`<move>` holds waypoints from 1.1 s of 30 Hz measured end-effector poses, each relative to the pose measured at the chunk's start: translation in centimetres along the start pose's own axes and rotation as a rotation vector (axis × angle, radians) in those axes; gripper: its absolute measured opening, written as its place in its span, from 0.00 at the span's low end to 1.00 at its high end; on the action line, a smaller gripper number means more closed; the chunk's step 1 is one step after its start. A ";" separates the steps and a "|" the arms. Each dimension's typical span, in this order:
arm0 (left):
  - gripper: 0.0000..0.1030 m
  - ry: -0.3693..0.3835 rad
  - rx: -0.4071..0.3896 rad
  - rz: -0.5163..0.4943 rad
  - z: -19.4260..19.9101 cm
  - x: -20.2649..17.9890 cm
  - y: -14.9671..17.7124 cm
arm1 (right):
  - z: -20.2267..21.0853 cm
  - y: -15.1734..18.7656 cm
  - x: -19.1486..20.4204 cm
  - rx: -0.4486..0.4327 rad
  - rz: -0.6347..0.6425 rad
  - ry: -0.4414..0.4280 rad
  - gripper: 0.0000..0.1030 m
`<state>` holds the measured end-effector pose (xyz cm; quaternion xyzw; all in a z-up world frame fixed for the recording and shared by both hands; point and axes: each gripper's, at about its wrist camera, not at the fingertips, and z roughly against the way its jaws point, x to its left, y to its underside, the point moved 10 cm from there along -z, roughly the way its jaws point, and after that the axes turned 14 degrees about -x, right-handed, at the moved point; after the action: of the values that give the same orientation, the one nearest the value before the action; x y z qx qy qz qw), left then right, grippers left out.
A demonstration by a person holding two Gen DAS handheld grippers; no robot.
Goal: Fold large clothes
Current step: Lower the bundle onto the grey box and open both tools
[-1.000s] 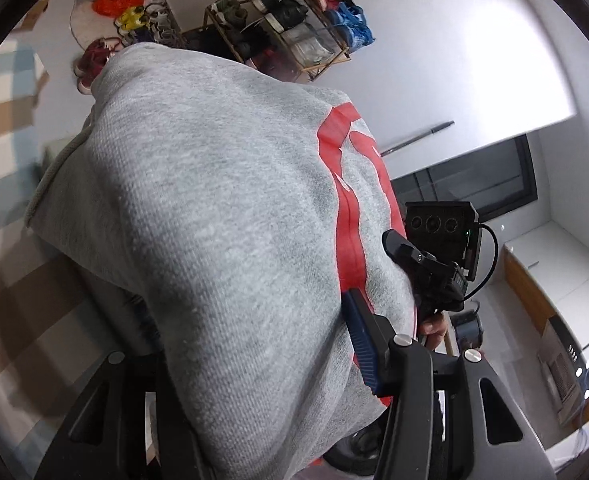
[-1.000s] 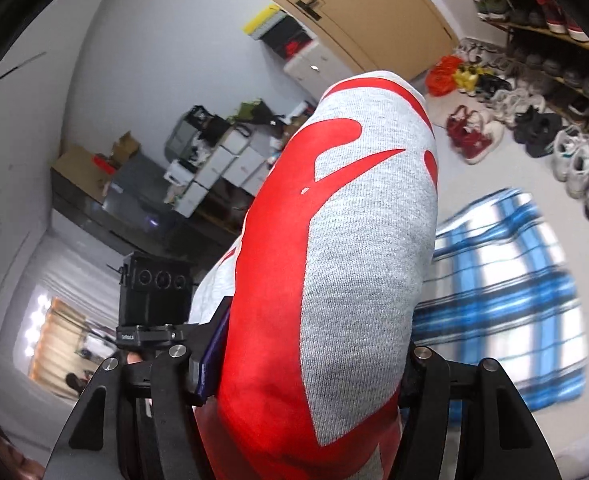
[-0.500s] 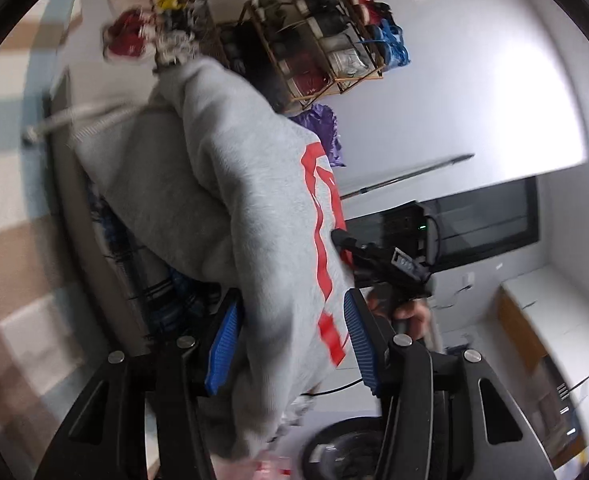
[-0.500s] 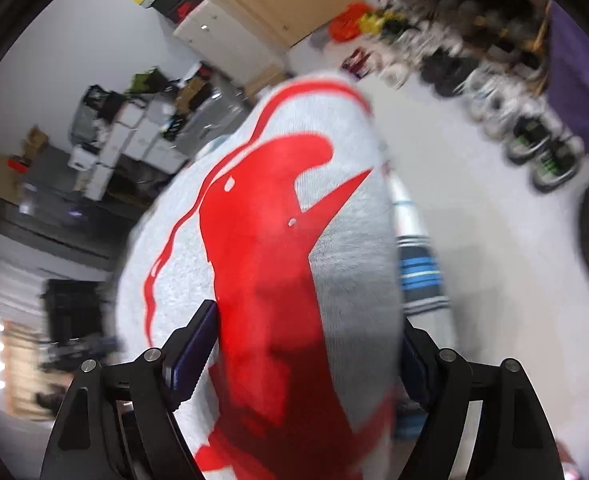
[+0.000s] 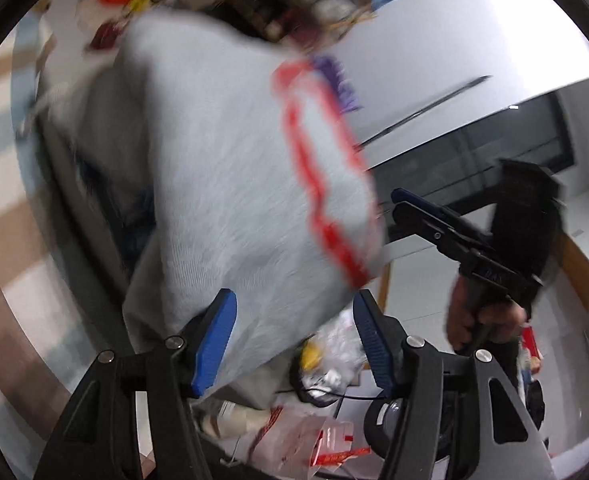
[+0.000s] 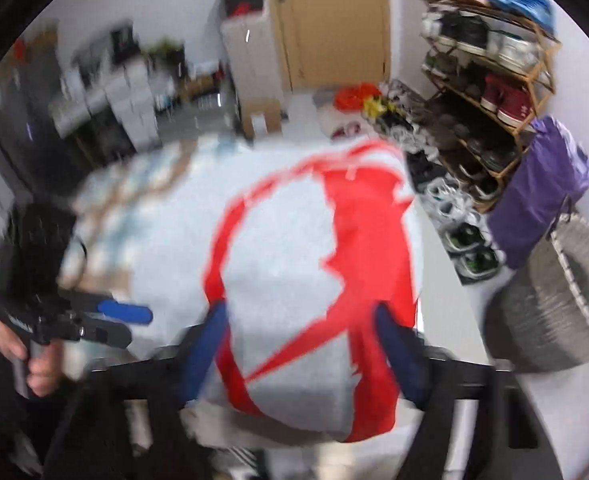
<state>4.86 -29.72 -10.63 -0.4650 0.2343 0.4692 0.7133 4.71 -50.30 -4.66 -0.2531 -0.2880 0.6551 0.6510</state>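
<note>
A folded grey sweatshirt (image 5: 234,200) with a red print hangs as a thick bundle between both grippers, and both views are blurred by motion. My left gripper (image 5: 293,298) has its jaws opening. The cloth lies against the left blue pad (image 5: 214,340), and a gap shows beside the right pad (image 5: 370,340). In the right wrist view the sweatshirt (image 6: 294,280) fills the gap of my right gripper (image 6: 300,310) from pad to pad, and its jaws are closing. The left gripper (image 6: 134,324) sits at the bundle's left edge there. The right gripper (image 5: 398,204) sits by the red-printed edge.
A shoe rack (image 6: 490,92), a purple bag (image 6: 542,184) and a grey woven basket (image 6: 554,300) stand at the right. Plastic bags and clutter (image 5: 326,432) lie below the left gripper. A wooden door (image 6: 330,20) is behind. A hand (image 6: 38,376) holds the left gripper.
Both cameras have swung downward with the bundle. The left jaws stand wider than before, with a gap at the right pad. The right jaws widened and have now come in on the cloth.
</note>
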 end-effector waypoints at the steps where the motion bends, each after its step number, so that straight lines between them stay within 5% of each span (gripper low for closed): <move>1: 0.54 -0.006 0.001 0.020 -0.8 0.9 0.4 | -1.5 1.2 -0.6 0.041 0.006 0.022 0.43; 5: 0.53 0.045 -0.010 0.117 -1.9 2.8 1.3 | -2.8 2.1 -1.1 0.053 -0.040 0.034 0.43; 11: 0.53 0.074 -0.037 0.115 -0.7 3.2 2.2 | -2.5 1.6 -0.8 0.094 -0.056 0.063 0.47; 14: 0.53 0.078 -0.033 0.092 -0.9 3.1 2.1 | -0.8 -3.0 2.4 -0.029 -0.090 -0.048 0.44; 16: 0.53 0.093 -0.043 0.102 -0.8 3.3 2.2 | -1.6 -5.0 4.3 -0.042 -0.014 -0.042 0.45; 20: 0.53 0.125 -0.066 0.115 -0.6 3.3 2.4 | -6.7 -5.8 8.2 0.071 0.106 -0.078 0.42; 23: 0.53 0.142 -0.073 0.113 -0.4 3.5 2.6 | -10.4 -3.9 9.7 0.175 0.224 -0.012 0.44; 33: 0.53 0.183 -0.073 0.140 -0.3 4.7 2.5 | -13.4 -3.4 10.7 0.193 0.251 -0.025 0.45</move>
<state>4.76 -27.55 -15.55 -0.5139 0.3130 0.4819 0.6370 16.33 -39.04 -11.24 -0.2153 -0.1981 0.7591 0.5815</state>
